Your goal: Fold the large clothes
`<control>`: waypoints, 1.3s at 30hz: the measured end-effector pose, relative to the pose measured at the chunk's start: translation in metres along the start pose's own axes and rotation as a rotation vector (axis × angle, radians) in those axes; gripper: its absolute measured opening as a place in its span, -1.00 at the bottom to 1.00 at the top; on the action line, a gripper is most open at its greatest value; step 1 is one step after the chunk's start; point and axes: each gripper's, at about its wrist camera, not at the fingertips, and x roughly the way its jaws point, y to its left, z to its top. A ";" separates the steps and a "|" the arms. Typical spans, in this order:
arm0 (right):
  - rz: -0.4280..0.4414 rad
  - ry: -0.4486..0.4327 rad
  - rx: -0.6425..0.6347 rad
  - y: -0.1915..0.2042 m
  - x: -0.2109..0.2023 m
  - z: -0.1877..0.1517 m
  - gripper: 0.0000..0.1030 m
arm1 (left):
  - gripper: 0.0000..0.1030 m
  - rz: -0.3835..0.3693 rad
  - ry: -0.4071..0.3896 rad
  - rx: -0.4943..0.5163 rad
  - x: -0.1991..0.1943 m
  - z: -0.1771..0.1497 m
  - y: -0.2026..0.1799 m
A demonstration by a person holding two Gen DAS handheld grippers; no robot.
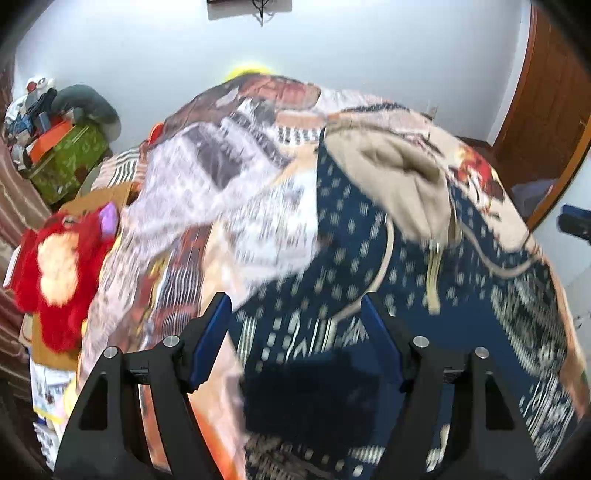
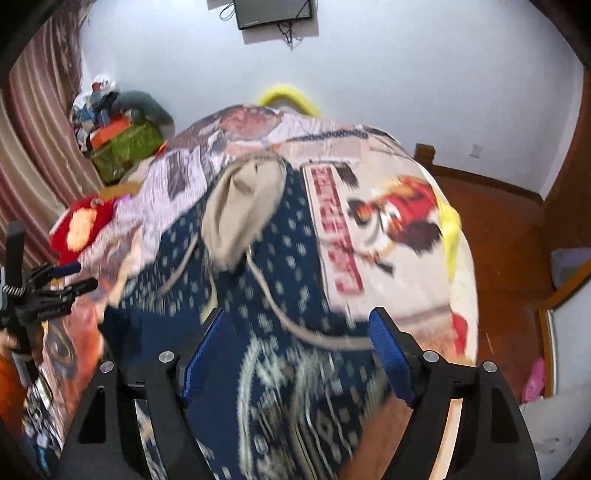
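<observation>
Garment: I see a navy patterned hoodie [image 1: 354,254] lying spread on the bed, its beige hood [image 1: 402,177] toward the far end and the zipper running back toward me; in the right wrist view the same hoodie [image 2: 280,325] fills the near middle.
Left gripper: my left gripper [image 1: 295,314] hovers over the near part of the hoodie, jaws spread wide, nothing between them.
Right gripper: my right gripper [image 2: 299,325] is likewise over the hoodie's body, jaws spread, with a beige drawcord [image 2: 295,325] lying on the fabric between them (contact I cannot tell, the frames are blurred).
Bed: a printed bedspread [image 2: 384,206] lies under the garment.
Left side: a red plush toy [image 1: 59,273] sits beside the bed, a green box [image 1: 70,158] farther back.
Far wall: a mounted screen [image 2: 273,13].
</observation>
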 end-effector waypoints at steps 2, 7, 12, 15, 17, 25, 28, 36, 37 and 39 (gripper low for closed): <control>0.011 0.004 0.020 0.003 0.020 0.022 0.50 | 0.50 -0.008 0.002 -0.002 0.013 0.018 -0.003; 0.033 0.030 0.051 0.008 0.073 0.060 0.50 | 0.50 0.005 0.023 -0.056 0.057 0.055 -0.005; 0.009 0.065 0.097 0.011 0.136 0.092 0.50 | 0.50 0.013 0.084 -0.142 0.116 0.077 0.000; 0.016 0.092 0.152 0.004 0.171 0.101 0.49 | 0.50 -0.022 0.103 -0.181 0.145 0.082 0.003; 0.003 0.116 0.167 -0.001 0.194 0.102 0.49 | 0.50 -0.052 0.111 -0.205 0.159 0.086 0.004; 0.046 0.096 0.141 -0.002 0.224 0.096 -0.20 | -0.68 -0.243 0.085 -0.310 0.173 0.085 0.003; 0.044 0.072 0.104 0.012 0.212 0.094 -0.68 | -0.91 -0.220 0.070 -0.247 0.160 0.086 -0.010; 0.057 -0.025 -0.016 0.042 0.153 0.083 -0.80 | -0.94 -0.241 -0.030 -0.124 0.083 0.084 -0.027; 0.065 -0.037 -0.040 0.047 0.140 0.079 -0.80 | -0.94 -0.236 -0.036 -0.104 0.072 0.080 -0.029; 0.079 -0.054 -0.063 0.053 0.121 0.071 -0.80 | -0.94 -0.238 -0.037 -0.075 0.056 0.073 -0.031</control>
